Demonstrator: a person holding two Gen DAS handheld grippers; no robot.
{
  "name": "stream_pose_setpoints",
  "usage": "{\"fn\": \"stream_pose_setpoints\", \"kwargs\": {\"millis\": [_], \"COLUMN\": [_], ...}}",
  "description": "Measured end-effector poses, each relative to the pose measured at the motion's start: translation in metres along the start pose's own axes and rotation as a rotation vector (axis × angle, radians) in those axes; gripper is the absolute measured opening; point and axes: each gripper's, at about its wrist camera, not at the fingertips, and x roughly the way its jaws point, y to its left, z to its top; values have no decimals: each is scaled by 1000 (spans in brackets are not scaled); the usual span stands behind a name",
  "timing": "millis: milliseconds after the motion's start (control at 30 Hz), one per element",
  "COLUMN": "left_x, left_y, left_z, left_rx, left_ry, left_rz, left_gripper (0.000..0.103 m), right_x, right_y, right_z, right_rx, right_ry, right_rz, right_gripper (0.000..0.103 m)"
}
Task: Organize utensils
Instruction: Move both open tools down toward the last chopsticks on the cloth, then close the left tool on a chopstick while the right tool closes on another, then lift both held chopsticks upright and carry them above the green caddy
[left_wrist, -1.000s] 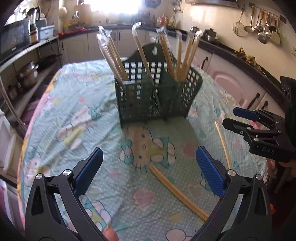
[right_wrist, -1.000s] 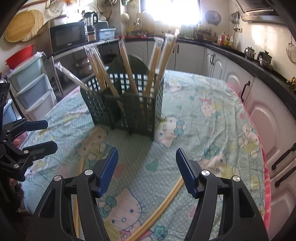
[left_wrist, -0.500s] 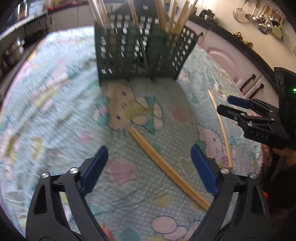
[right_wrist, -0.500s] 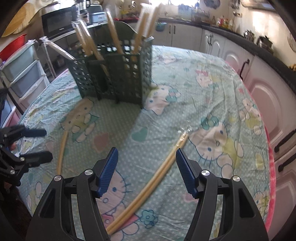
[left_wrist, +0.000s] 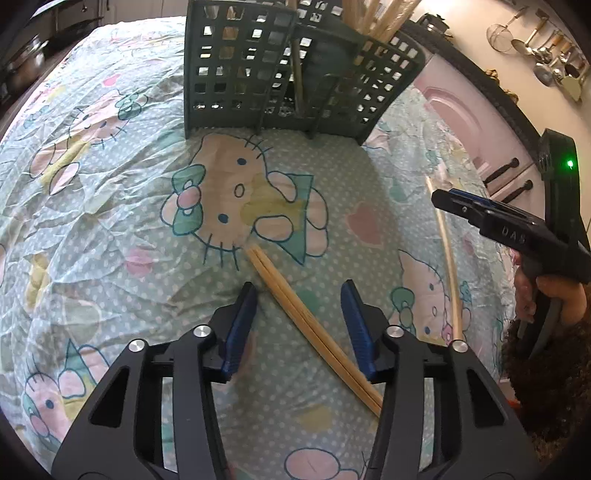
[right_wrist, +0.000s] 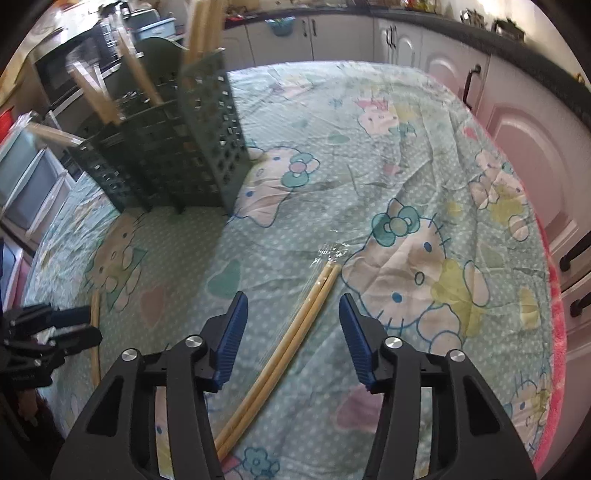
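We find two chopstick pairs lying flat on the cloth (left_wrist: 92, 206), short of the rack (left_wrist: 236, 77).

The left pair (left_wrist: 314, 328) runs from 11 o'clock to 5 o'clock between the pads of the left gripper (left_wrist: 298, 325). Its jaws are closing, about half open; the pads do not touch the sticks.

The right pair (right_wrist: 295, 332), in clear wrap, runs from 1 o'clock to 7 o'clock between the pads of the right gripper (right_wrist: 293, 338). Those jaws are likewise closing, half open, holding nothing.

The rack stands at 12 o'clock from the left gripper and 10 o'clock from the right, with wrapped chopsticks (right_wrist: 96, 96) upright in its compartments.
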Motion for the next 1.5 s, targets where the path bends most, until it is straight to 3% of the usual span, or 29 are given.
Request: {"fn": "stream_pose_setpoints", "kwargs": {"millis": [400,867,1133,1500], "left_x": [7,5,-1,-48], "left_y": [17,39,61,50], "left_z": [17,21,19,27], "left_rx": [-29,-85,-137,-63], "left_ry": [51,82,82,-48], "left_rz": [-12,-88,-165,-158], "left_gripper": [21,12,7,5], "right_x": [27,26,3,-32], "right_y": [-22,-33,-23,29], "right_z": [22,23,25,33], "right_rx": [149,209,167,12], "right_ry": [93,81,35,-45], "right_rz": [22,56,75,138], "right_gripper": [25,11,9,7]}}
